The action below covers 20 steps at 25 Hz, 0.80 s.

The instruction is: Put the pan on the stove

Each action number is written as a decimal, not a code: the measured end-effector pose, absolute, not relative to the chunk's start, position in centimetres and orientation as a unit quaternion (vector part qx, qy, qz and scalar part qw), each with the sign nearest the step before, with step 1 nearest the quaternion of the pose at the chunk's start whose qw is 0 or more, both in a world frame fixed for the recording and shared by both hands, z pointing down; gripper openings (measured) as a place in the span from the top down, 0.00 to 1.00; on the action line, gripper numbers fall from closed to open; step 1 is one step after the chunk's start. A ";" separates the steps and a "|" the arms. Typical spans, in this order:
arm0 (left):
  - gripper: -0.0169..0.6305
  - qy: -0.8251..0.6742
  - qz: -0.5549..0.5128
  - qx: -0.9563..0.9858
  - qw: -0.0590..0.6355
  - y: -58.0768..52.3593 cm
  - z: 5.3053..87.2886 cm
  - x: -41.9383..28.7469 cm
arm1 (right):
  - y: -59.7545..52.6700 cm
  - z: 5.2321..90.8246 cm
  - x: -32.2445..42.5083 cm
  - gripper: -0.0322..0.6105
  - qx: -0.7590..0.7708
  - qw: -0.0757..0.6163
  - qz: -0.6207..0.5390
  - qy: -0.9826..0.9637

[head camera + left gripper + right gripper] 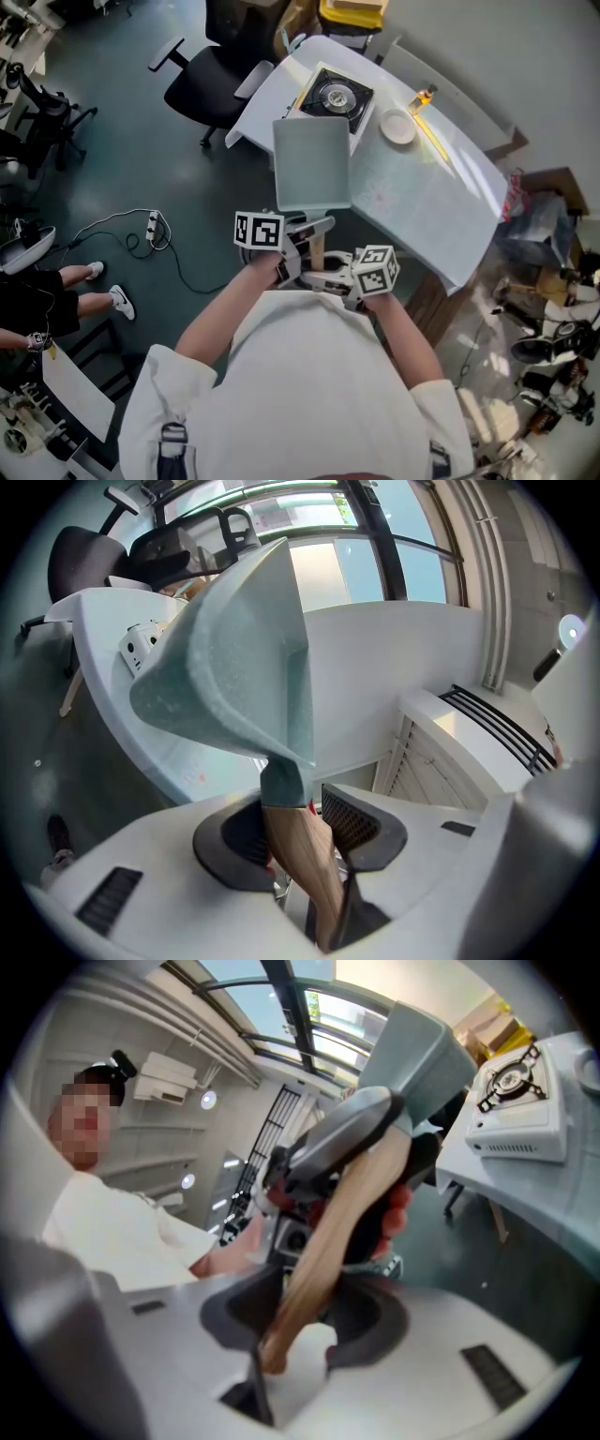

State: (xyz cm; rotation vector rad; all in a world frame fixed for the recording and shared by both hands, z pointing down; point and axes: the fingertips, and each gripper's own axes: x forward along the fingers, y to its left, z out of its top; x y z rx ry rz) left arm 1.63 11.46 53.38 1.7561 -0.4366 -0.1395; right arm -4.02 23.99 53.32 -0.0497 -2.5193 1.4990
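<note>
A square pale green pan (311, 175) with a wooden handle (317, 249) hangs in the air in front of the person, short of the white table (427, 202). The left gripper (298, 246) is shut on the handle close to the pan; in the left gripper view its pads (352, 827) press the wood (300, 850) below the tilted pan (234, 658). The right gripper (330, 277) is shut on the handle's free end (323, 1241). The single-burner stove (336, 97) stands on the table's far left end, with nothing on its burner (514, 1077).
A small white dish (397, 127) and a bottle (422, 97) sit on the table right of the stove. A black office chair (202, 75) stands left of the table. Cables and a power strip (153, 228) lie on the floor. Another person's legs (89, 300) show at the left edge.
</note>
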 end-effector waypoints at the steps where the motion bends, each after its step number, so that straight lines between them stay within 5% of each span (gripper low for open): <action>1: 0.71 -0.185 -0.057 0.764 0.615 10.9 53.5 1.4 | 23.3 53.4 -4.4 0.70 -0.012 0.104 0.507 -0.856; 20: 0.71 -0.159 -0.031 0.770 0.617 3.4 53.7 -1.3 | 15.4 53.6 -8.0 0.70 0.019 0.084 0.509 -0.856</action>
